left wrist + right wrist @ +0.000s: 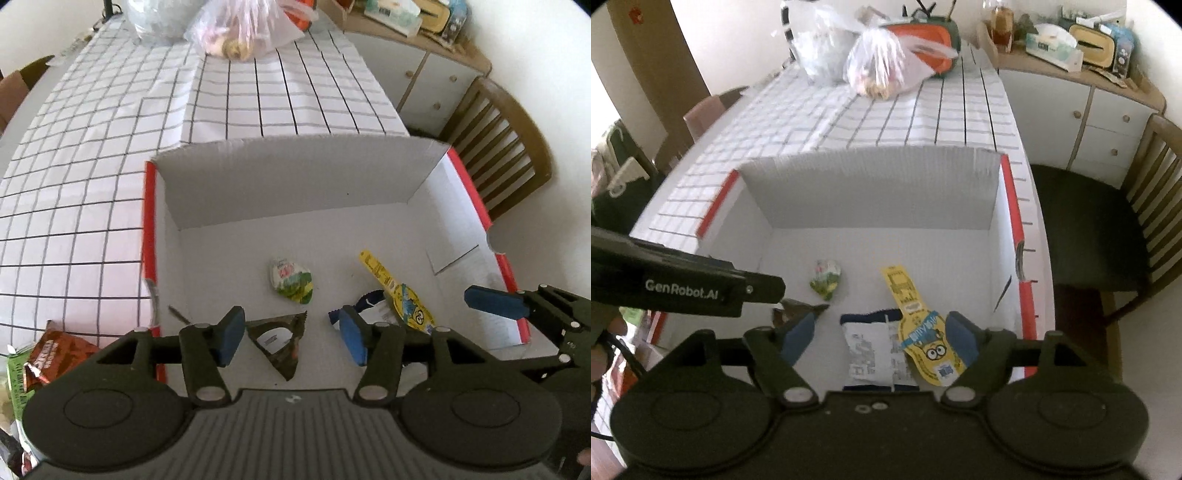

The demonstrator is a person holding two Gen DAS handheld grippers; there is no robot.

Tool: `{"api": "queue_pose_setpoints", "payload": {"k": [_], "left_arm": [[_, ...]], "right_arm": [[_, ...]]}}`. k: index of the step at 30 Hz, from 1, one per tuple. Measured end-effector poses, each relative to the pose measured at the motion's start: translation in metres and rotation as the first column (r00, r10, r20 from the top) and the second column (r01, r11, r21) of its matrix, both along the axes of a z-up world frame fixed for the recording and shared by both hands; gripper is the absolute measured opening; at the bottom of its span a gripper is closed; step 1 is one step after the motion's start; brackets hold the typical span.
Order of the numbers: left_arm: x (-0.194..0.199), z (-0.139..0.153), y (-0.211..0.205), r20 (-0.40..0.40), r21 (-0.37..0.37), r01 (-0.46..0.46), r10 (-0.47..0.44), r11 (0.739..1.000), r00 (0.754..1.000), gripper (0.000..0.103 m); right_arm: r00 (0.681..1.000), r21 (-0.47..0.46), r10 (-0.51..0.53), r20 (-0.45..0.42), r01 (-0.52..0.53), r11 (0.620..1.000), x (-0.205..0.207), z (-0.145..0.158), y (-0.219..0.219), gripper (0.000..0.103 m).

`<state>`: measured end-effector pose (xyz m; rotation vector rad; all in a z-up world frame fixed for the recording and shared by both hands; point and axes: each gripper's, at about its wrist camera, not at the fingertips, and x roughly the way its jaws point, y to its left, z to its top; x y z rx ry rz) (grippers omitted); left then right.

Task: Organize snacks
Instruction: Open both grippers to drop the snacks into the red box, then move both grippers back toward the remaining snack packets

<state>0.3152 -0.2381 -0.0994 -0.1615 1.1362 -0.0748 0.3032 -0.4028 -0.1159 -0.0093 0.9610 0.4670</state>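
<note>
A white cardboard box with red edges (424, 173) sits on the checked tabletop (110, 147), holding a dark triangular snack packet (280, 341), a green-and-white wrapped snack (291, 282), a yellow cartoon-printed packet (923, 332) and a white-and-navy pouch (873, 350). The left gripper (291, 341) hangs over the triangular packet with jaws apart, gripping nothing. The right gripper (882, 339) likewise stands apart above the pouch and yellow packet, its pads clear of both.

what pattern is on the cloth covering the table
White tablecloth with a grid of thin dark lines; clearest in the left wrist view.
</note>
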Motion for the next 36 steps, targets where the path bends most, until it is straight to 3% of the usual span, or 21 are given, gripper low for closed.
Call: {"api": "queue_pose_setpoints", "payload": {"k": [4, 7, 18, 21, 25, 36], "left_arm": [[-0.015, 0.015, 0.008, 0.048, -0.006, -0.007, 0.007, 1.0, 0.999, 0.058], [-0.025, 0.024, 0.013, 0.086, -0.004, -0.012, 0.013, 1.0, 0.996, 0.064], [-0.062, 0.054, 0.035, 0.194, 0.008, -0.023, 0.021, 1.0, 0.981, 0.065], [-0.075, 0.062, 0.042, 0.225, 0.01, -0.023, 0.02, 1.0, 0.974, 0.067], [-0.095, 0.07, 0.052, 0.263, 0.009, -0.009, 0.006, 1.0, 0.965, 0.07], [-0.137, 0.069, 0.116, 0.281, -0.01, -0.012, 0.014, 1.0, 0.96, 0.074]], "right_arm": [[0.999, 0.041, 0.003, 0.032, -0.004, 0.999, -0.01, 0.015, -0.003, 0.084], [0.998, 0.068, 0.01, 0.059, -0.014, 0.998, -0.018, 0.025, -0.004, 0.089], [0.992, 0.127, 0.045, 0.117, -0.06, 0.99, -0.046, 0.053, 0.006, 0.09], [0.99, 0.153, 0.048, 0.133, -0.068, 0.986, -0.055, 0.06, 0.009, 0.099], [0.986, 0.171, 0.064, 0.153, -0.09, 0.981, -0.067, 0.068, 0.018, 0.1], [0.989, 0.198, 0.071, 0.131, -0.096, 0.976, -0.098, 0.068, 0.072, 0.103]]}}
